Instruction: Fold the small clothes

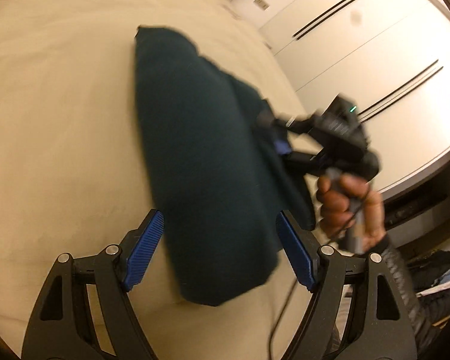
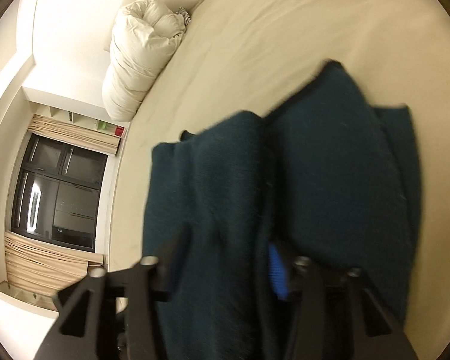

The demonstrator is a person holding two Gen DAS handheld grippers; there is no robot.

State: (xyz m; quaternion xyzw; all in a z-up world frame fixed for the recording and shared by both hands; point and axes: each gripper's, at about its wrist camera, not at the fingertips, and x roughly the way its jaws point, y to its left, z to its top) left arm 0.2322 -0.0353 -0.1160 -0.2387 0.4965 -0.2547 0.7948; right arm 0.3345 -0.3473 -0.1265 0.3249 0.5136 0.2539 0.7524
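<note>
A dark teal garment (image 1: 207,156) lies partly folded on the cream bed sheet (image 1: 60,120). My left gripper (image 1: 219,246) is open, its blue pads on either side of the garment's near end, just above it. My right gripper (image 1: 277,136) reaches in from the right and its fingers go into the cloth's right edge. In the right wrist view the garment (image 2: 330,165) drapes over and between the fingers of my right gripper (image 2: 225,258), and one blue pad (image 2: 277,273) shows. The jaws stand fairly wide with cloth between them, so its grip is unclear.
A rolled white duvet (image 2: 141,57) lies at the bed's far edge by the wall. A dark window with beige curtains (image 2: 57,192) is beyond it. White wardrobe doors (image 1: 360,45) stand past the bed. A cable (image 1: 282,315) hangs by my right hand.
</note>
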